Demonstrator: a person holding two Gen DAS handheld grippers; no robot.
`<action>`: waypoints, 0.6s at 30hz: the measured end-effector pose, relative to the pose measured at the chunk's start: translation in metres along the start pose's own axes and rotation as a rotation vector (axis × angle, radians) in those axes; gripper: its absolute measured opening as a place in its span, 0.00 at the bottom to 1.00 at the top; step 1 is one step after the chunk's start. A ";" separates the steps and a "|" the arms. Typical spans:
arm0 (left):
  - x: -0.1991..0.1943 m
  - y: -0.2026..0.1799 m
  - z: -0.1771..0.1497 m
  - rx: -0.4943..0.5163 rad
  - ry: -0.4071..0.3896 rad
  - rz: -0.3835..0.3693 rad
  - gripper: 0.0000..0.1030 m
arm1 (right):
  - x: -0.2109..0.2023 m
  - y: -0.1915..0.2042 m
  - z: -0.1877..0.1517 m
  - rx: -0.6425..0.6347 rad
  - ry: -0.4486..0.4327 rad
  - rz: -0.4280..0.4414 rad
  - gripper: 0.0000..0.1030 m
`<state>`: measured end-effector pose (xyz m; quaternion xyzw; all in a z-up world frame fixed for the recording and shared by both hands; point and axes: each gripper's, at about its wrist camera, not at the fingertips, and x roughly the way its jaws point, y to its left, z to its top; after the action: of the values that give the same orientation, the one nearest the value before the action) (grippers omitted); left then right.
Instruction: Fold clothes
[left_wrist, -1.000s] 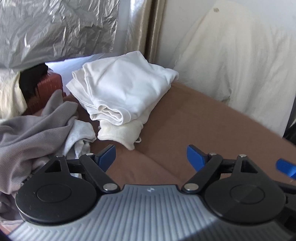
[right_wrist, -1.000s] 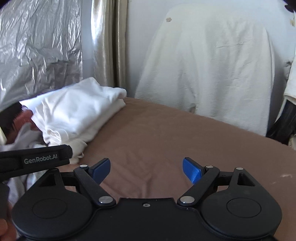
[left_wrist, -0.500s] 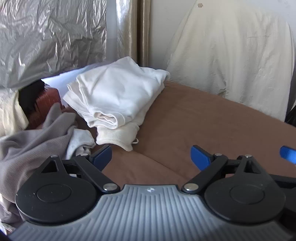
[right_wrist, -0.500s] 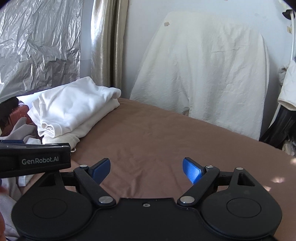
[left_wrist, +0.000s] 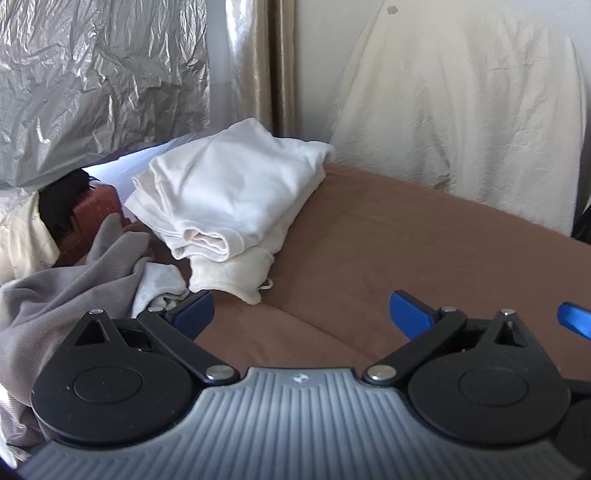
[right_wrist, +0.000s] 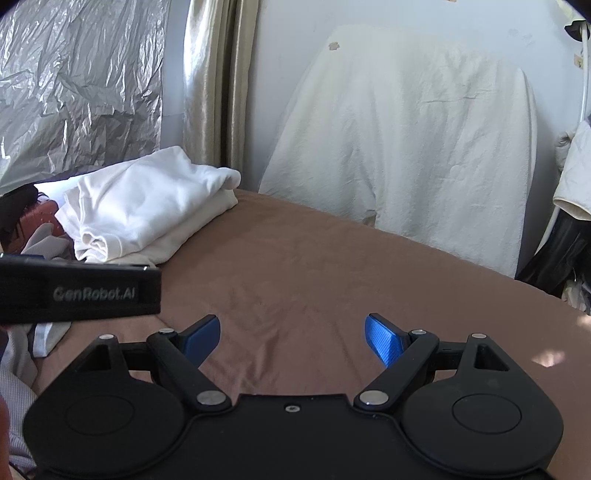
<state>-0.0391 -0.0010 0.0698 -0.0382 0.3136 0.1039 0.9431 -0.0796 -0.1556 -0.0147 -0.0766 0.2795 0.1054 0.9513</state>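
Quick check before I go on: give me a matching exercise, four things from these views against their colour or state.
Things:
1. folded shirts
2. crumpled garment
3. bed cover
4. left gripper

States:
A. brown, spread flat
B. grey, unfolded heap
C. open, holding nothing
D. white, stacked

Pairs: 1-D, 2-B, 3-A, 4-C
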 end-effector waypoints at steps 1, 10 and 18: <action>0.000 0.000 0.000 -0.003 0.001 -0.002 1.00 | 0.000 0.000 -0.001 -0.003 0.001 0.002 0.86; 0.002 -0.003 -0.002 0.010 -0.004 0.026 1.00 | 0.001 0.000 -0.005 -0.017 0.003 0.007 0.86; 0.010 -0.005 -0.005 0.003 0.023 0.026 1.00 | 0.003 -0.002 -0.006 -0.021 0.007 0.010 0.86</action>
<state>-0.0331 -0.0043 0.0603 -0.0342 0.3252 0.1151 0.9380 -0.0797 -0.1580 -0.0217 -0.0855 0.2822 0.1131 0.9488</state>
